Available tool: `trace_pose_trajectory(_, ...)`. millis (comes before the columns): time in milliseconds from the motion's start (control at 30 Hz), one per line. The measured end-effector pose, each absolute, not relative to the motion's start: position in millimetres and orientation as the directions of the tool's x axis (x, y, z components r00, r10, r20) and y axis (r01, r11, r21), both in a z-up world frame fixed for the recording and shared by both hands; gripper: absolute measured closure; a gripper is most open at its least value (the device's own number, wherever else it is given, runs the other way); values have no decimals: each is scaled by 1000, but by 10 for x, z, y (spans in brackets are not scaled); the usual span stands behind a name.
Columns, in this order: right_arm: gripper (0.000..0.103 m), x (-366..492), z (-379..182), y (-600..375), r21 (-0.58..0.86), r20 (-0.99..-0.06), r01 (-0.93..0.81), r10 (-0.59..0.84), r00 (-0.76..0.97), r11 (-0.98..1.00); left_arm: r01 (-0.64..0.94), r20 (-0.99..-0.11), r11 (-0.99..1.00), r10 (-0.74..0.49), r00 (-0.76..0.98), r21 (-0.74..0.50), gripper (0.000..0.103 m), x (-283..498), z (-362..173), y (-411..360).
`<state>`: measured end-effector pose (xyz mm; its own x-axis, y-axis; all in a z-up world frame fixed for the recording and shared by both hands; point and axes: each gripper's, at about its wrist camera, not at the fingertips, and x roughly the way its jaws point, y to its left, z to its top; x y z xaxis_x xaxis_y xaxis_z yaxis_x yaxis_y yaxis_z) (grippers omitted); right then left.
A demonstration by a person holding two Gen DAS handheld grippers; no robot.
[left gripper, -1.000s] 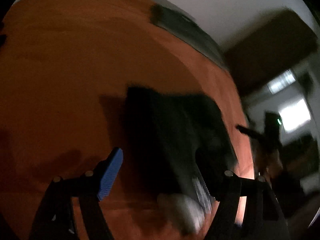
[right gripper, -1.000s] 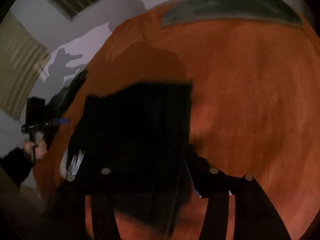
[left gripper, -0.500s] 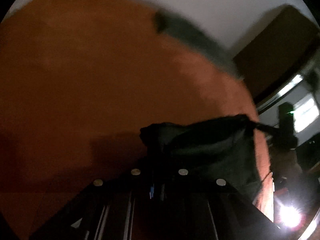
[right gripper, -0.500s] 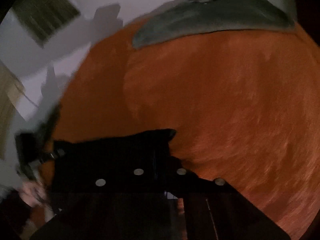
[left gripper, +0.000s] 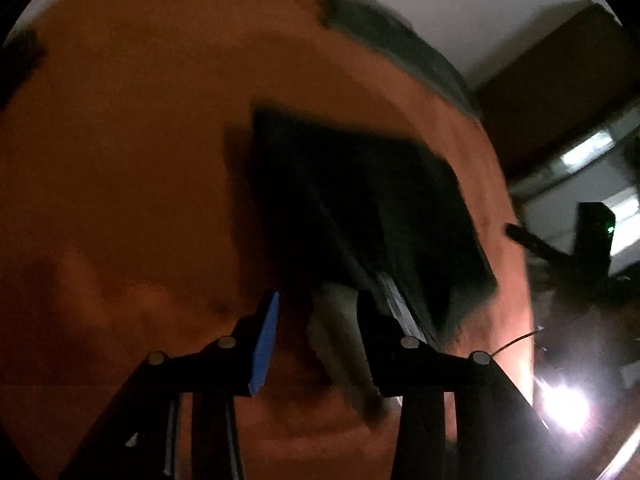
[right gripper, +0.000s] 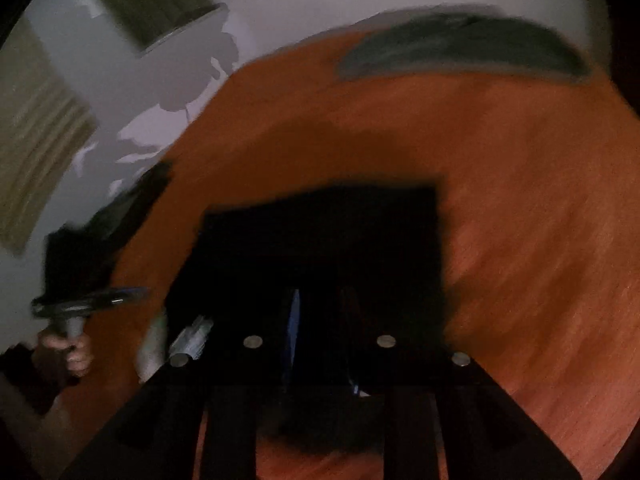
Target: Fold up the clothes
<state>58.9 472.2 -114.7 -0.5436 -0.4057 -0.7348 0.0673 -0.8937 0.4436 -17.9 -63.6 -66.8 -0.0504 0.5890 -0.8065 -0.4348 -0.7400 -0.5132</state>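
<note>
The black garment (left gripper: 360, 208) is lying folded on the orange surface (left gripper: 120, 160), with both grippers' jaws opening. The left gripper (left gripper: 316, 320) is clearly releasing; whether cloth remains between the right gripper's (right gripper: 320, 320) jaws, I cannot tell. Letting go cleanly probably means withdrawing without dragging the folded edge.

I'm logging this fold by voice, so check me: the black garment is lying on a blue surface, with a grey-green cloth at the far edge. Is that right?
Not quite. The surface under the black garment is orange, not blue; the right wrist view shows it plainly, and the left wrist view agrees. The rest holds: a grey-green cloth lies at the far edge.
</note>
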Motion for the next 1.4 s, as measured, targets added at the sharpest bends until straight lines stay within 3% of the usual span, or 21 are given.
trace_pose_trajectory(167,85,927,-1335,4150,319,-769,130,-336,-544,-939,-437,-815,-733,579,1,-521,71,108,-910,-497)
trace_pose_trajectory(300,85,863,-1452,4138,268,-783,92,-272,-560,-959,-452,-880,-786,474,-2,-422,71,237,-1304,-480)
trace_pose_trajectory(367,85,774,-1626,4278,232,-828,33,-216,-517,-972,-441,-858,-770,513,1,-461,68,315,-1461,-597)
trace_pose_trajectory(433,99,767,-1815,4530,223,-868,-55,-173,-465,-973,-457,-846,-755,533,-10,-470,68,372,-1424,-625)
trace_pose_trajectory(600,103,1040,-1960,5065,234,-904,-182,-145,-401,-955,-514,-843,-729,538,-20,-453,68,499,-1275,-643)
trace_pose_trajectory(700,103,1157,-1750,5262,291,-863,-202,-165,-477,-935,-481,-817,-718,577,-7,-503,68,533,-1178,-744)
trace_pose_trajectory(767,95,1150,-1596,5353,321,-824,-197,-170,-541,-926,-442,-805,-722,594,2,-533,68,548,-1173,-702)
trace_pose_trajectory(833,60,1077,-1527,5421,337,-802,-198,-170,-573,-920,-421,-800,-721,599,20,-550,68,572,-1221,-685)
trace_pose_trajectory(933,57,949,-1506,5309,320,-773,-174,-151,-616,-931,-434,-835,-748,550,17,-502,68,562,-1322,-666)
trace_pose_trajectory(967,57,905,-1564,5203,253,-795,-166,-107,-597,-953,-451,-860,-768,510,-1,-455,67,518,-1350,-673)
trace_pose_trajectory(1000,65,860,-1630,5095,176,-817,-159,-54,-574,-971,-469,-876,-779,481,-23,-416,66,544,-1402,-668)
trace_pose_trajectory(1033,80,889,-1727,5031,108,-846,-175,2,-533,-979,-474,-876,-780,481,-37,-408,66,578,-1425,-677)
trace_pose_trajectory(1167,88,1041,-1877,5364,149,-869,-320,31,-494,-936,-508,-875,-770,480,-65,-385,66,694,-1373,-718)
trace_pose_trajectory(1200,101,1060,-1872,5440,157,-870,-344,35,-492,-926,-518,-877,-768,476,-67,-377,66,715,-1359,-730)
trace_pose_trajectory(1400,103,1155,-1625,5715,257,-831,-388,2,-557,-885,-477,-867,-791,486,-107,-384,66,660,-1116,-936)
